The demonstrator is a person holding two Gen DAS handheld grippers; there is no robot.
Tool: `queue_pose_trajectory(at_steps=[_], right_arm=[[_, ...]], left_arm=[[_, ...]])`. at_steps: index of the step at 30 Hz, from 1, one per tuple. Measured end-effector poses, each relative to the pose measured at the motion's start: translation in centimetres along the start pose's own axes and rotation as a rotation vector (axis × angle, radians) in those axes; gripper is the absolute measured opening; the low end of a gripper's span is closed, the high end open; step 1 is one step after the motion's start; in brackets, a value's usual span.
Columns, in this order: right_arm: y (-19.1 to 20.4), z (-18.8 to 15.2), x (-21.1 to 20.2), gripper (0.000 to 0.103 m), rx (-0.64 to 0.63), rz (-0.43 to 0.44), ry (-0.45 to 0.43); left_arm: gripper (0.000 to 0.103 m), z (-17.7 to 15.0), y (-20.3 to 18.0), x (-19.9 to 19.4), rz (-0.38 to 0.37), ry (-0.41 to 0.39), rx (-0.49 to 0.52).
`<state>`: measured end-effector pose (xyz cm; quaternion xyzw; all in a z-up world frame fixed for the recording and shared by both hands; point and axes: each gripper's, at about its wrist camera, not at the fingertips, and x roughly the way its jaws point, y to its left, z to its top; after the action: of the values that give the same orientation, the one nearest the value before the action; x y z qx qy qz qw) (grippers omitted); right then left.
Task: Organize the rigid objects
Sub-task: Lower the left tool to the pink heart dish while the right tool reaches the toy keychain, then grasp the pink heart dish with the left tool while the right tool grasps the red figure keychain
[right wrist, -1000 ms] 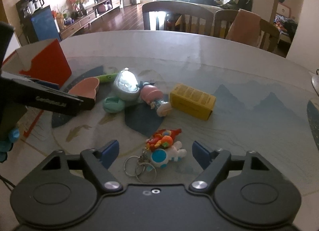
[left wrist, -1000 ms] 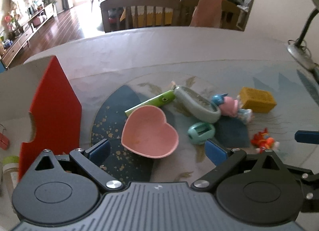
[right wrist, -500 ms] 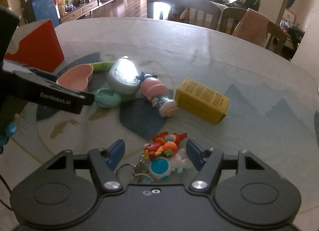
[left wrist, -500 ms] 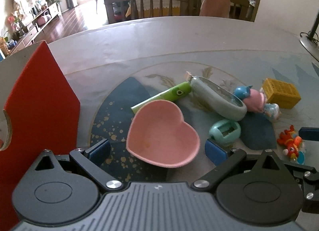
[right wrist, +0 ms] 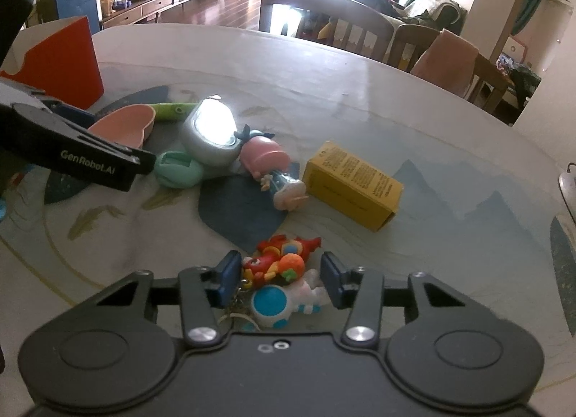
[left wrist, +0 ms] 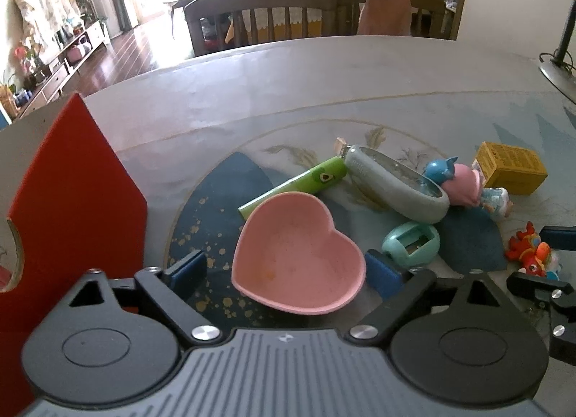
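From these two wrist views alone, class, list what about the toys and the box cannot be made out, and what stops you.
- Keyring toys, right view: lower part and rings hidden behind the right gripper body.
- Red box, left view: cut by the left edge; contents unseen.
- Pink bowl, left view: near rim hidden by the left gripper.
- Yellow box: print too small to read.
- Green stick: partly behind the bowl.
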<state>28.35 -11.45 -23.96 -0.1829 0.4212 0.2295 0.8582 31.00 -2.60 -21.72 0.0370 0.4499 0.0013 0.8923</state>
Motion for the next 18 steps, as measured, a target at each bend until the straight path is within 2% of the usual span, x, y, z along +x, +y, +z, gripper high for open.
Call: queue_pose_trajectory(at_steps=[2,3,4,12,18], right_arm=[[0.0,0.1,-0.1,0.043,-0.003,-0.006,-0.001],[0.0,0.1,-0.1,0.041,-0.003,-0.011,0.000],[-0.1,0.2,-0.1,0.039,0.000,-0.014,0.000],[-0.6,0.1,-1.3,0.038,0.034,-0.022,-0.025],[-1.3,0.2,-4.0,0.038,0.074,-0.015,-0.070]], left_arm=[[0.088,0.2,0.0,-0.2,0.000,-0.007,0.000],[0.074,0.2,0.0,-0.4,-0.004,-0.012,0.001],[0.071,0.3,-0.1,-0.5,-0.006,-0.008,0.006],[0.071,0.7,0.0,-1.5,-0.012,-0.016,0.000],[0.071,1.4,0.2,-3.5,-0.035,-0.015,-0.018]])
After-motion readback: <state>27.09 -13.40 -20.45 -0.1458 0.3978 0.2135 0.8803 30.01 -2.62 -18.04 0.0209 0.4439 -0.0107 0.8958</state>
